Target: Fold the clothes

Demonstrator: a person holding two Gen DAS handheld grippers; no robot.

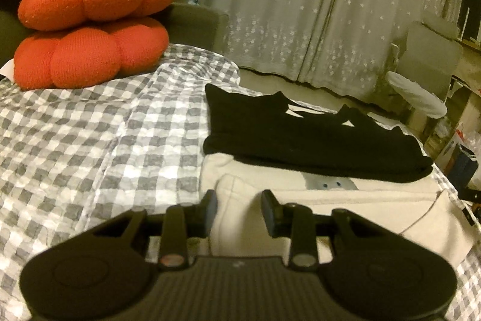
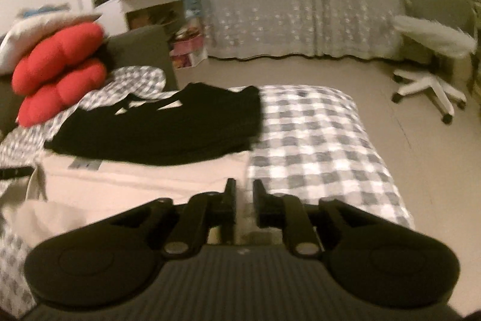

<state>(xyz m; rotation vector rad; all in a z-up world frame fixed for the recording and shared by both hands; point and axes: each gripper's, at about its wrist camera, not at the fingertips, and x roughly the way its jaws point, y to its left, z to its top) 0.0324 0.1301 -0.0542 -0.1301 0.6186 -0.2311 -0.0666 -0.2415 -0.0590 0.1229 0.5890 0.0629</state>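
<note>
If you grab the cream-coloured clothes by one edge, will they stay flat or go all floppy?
Probably floppy. The cream garment lies soft and creased on the checked bedcover, so a lifted edge would likely droop and drag the rest. The black garment lies on its far part, so that end may hold back or pull the black one along. It looks light, unlikely to slip.
</note>
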